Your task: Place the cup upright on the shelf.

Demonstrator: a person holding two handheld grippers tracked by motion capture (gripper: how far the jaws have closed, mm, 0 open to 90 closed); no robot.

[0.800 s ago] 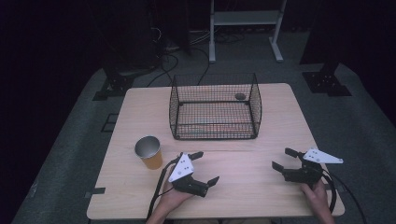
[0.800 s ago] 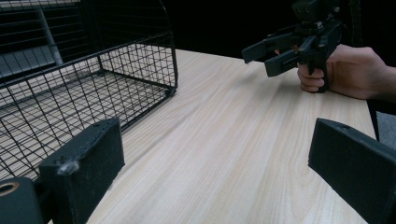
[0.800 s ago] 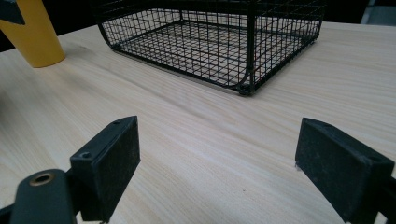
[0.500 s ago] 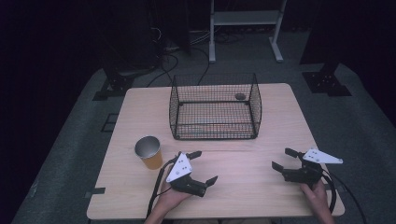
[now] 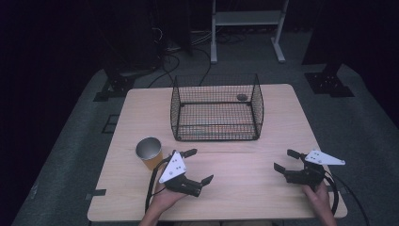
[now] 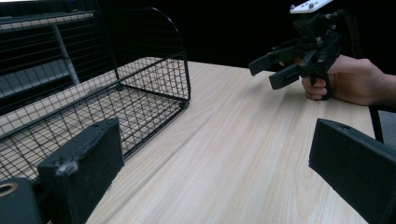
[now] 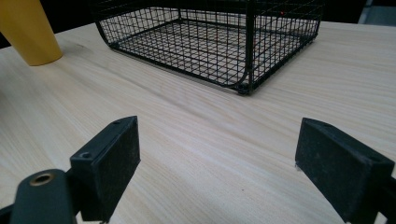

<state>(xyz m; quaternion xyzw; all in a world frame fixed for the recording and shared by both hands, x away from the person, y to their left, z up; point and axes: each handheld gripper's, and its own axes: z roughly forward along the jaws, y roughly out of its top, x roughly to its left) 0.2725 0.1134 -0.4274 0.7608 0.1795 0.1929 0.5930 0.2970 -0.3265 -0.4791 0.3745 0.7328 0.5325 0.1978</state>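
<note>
High view: I hold my left gripper (image 5: pixel 196 166) just right of the yellow paper cup with the metallic rim (image 5: pixel 149 153), jaws spread wide, nothing between them. My right gripper (image 5: pixel 288 161) sits well apart on the right side of the light wooden worktop (image 5: pixel 244 197), jaws also spread and empty. The black wire mesh basket (image 5: pixel 216 107) stands upright at the back middle of the worktop, open top; a small dark round object (image 5: pixel 242 97) lies at its far right corner, too blurred to tell inside from behind.

Left gripper view: my jaws point past the basket's near corner (image 6: pixel 140 88) toward my right gripper (image 6: pixel 275 67), not at the cup. Right gripper view: the cup (image 7: pixel 29 30) stands upper left, the basket (image 7: pixel 210 42) ahead.

Judgement: the cup is nearest my left jaws, so the step in hand looks like reaching for it. To do it well I should swing the left jaws round to face the cup, keep them spread, come in level at mid-wall, and squeeze gently, since paper crushes. Nudging the cup sideways could tip it.
</note>
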